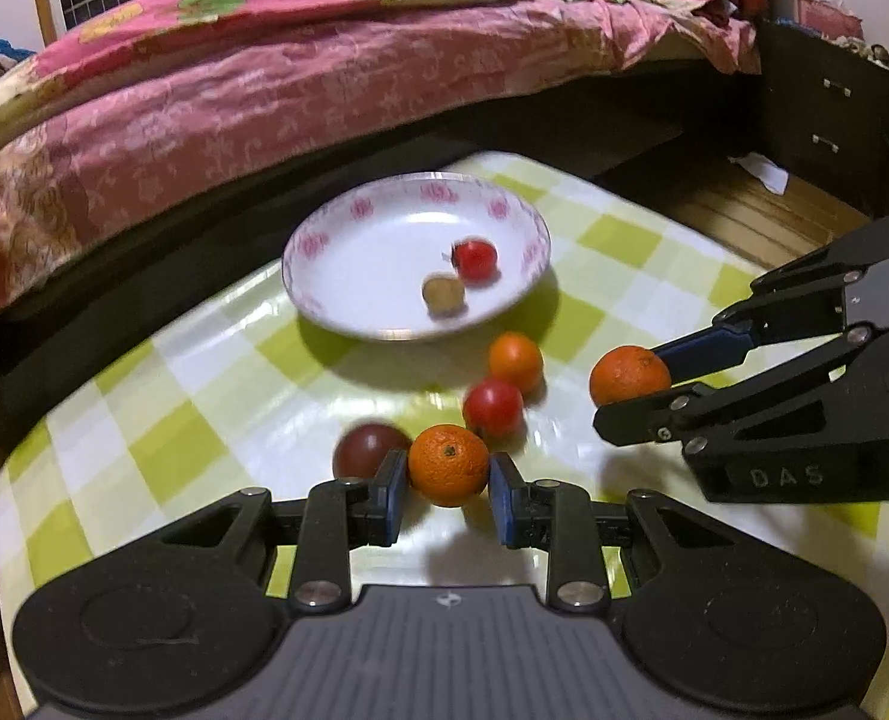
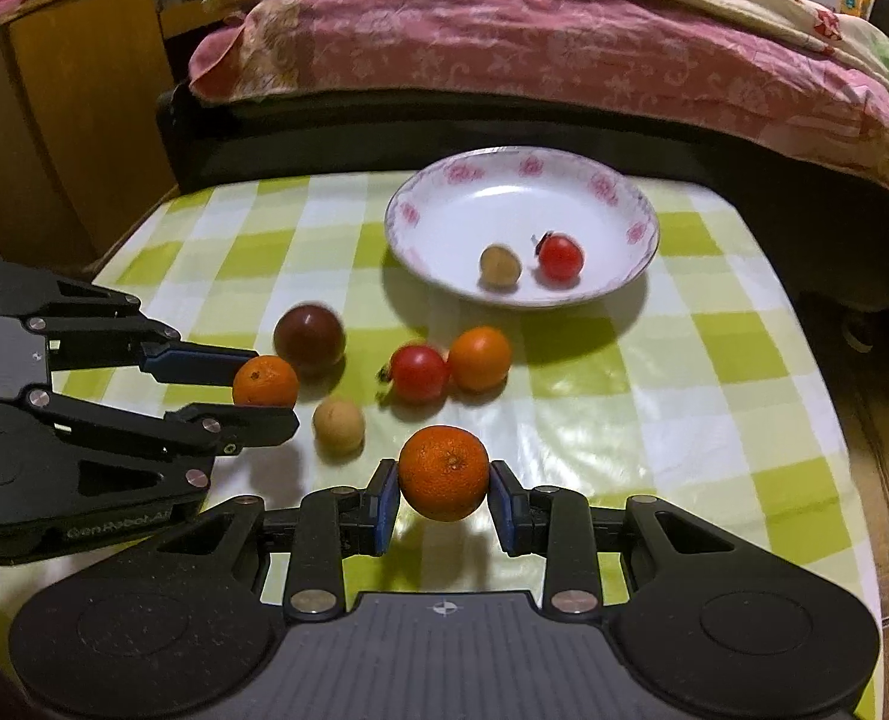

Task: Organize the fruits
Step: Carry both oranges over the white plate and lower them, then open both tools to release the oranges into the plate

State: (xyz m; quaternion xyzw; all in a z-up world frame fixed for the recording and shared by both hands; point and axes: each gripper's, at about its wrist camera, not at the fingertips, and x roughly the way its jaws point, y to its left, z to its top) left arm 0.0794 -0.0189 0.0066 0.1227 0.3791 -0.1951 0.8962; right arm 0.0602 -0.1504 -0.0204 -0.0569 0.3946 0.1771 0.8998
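My left gripper (image 1: 447,471) is shut on a small orange (image 1: 449,466), lifted just off the checked tablecloth. My right gripper (image 2: 444,480) is shut on a second orange (image 2: 443,472). Each gripper shows in the other view: the right gripper (image 1: 630,387) with its orange (image 1: 629,375), the left gripper (image 2: 270,390) with its orange (image 2: 264,381). The white plate (image 2: 504,204) holds a red tomato (image 2: 559,258) and a tan fruit (image 2: 500,265). Loose on the cloth lie a dark red fruit (image 2: 309,336), a tomato (image 2: 419,372), an orange fruit (image 2: 479,357) and a tan fruit (image 2: 338,425).
A bed with a pink quilt (image 1: 324,78) on a dark frame runs along the table's far edge. A wooden cabinet (image 2: 84,90) stands at the far left of the right wrist view. A dark drawer unit (image 1: 828,114) stands at the far right of the left wrist view.
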